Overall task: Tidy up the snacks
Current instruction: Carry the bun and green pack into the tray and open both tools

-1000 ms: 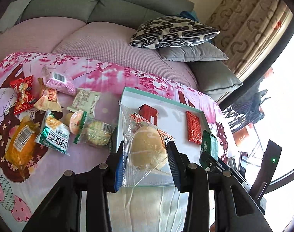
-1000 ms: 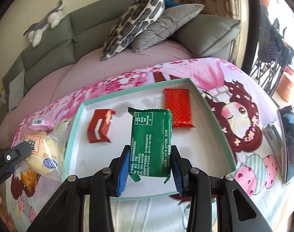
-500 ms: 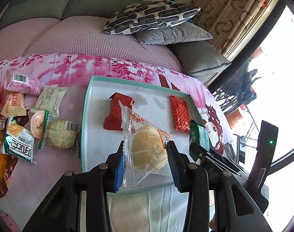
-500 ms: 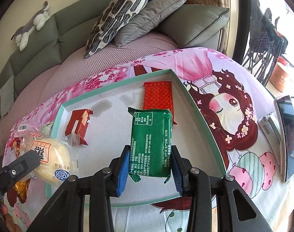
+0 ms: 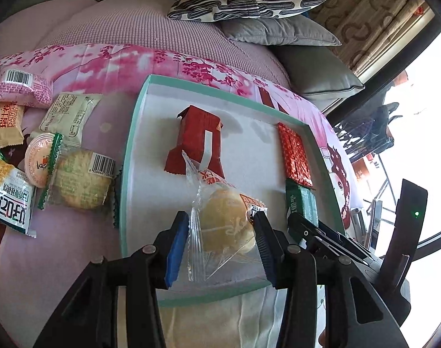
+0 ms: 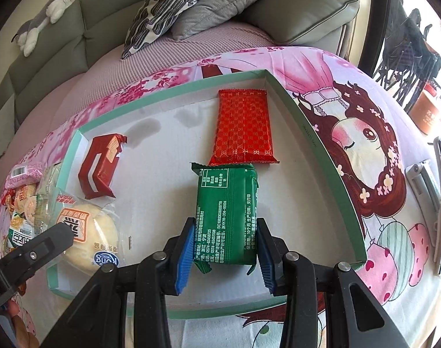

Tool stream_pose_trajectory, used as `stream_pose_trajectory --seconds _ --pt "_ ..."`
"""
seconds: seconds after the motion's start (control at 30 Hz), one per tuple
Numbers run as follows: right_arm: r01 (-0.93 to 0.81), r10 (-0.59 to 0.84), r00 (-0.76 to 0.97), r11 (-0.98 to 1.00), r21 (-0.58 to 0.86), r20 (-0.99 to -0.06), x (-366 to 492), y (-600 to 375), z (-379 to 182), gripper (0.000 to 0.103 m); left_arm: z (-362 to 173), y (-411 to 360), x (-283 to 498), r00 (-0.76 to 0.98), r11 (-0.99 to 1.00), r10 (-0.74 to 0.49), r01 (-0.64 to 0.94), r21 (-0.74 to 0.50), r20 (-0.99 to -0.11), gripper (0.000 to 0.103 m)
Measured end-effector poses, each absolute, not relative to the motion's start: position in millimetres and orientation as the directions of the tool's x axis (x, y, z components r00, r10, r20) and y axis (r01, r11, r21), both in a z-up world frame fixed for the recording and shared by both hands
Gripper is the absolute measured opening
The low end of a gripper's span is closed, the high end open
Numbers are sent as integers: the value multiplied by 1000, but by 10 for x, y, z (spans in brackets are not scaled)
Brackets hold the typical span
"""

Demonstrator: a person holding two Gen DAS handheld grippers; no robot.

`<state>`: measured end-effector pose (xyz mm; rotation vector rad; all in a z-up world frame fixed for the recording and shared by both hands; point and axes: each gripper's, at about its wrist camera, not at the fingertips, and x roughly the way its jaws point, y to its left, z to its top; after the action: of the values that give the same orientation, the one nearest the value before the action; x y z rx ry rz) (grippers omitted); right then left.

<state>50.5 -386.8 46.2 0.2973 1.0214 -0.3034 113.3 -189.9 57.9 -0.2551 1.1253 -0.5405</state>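
Loose snacks beside our teal tray, red packets inside, our left gripper closed on a bagged bun, right gripper clamping a green packet over the tray.

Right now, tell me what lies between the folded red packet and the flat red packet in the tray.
Nothing: bare white tray floor separates the folded red packet from the flat red packet, in both views.

We are seeing daylight pouring through the window beside the grey sofa, cushions leaning on it.
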Motion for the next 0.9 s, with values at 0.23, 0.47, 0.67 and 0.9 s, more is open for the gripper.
stream_pose_trajectory --seconds 0.23,0.47,0.67,0.9 --pt "386 -112 484 918 96 -868 525 -3863 457 45 514 -1897 1159 325 864 -497 268 -426 -804 74" --pt "398 -116 482 912 98 -868 521 -3897 435 59 520 -1917 1154 340 876 -472 286 -389 -814 88" --pt "398 -111 490 911 108 -865 519 -3902 434 64 584 -1910 1134 371 881 -459 306 -360 -807 90" --pt "402 -108 503 907 122 -857 508 -3916 472 64 715 -1845 1087 424 892 -438 314 -325 -793 91"
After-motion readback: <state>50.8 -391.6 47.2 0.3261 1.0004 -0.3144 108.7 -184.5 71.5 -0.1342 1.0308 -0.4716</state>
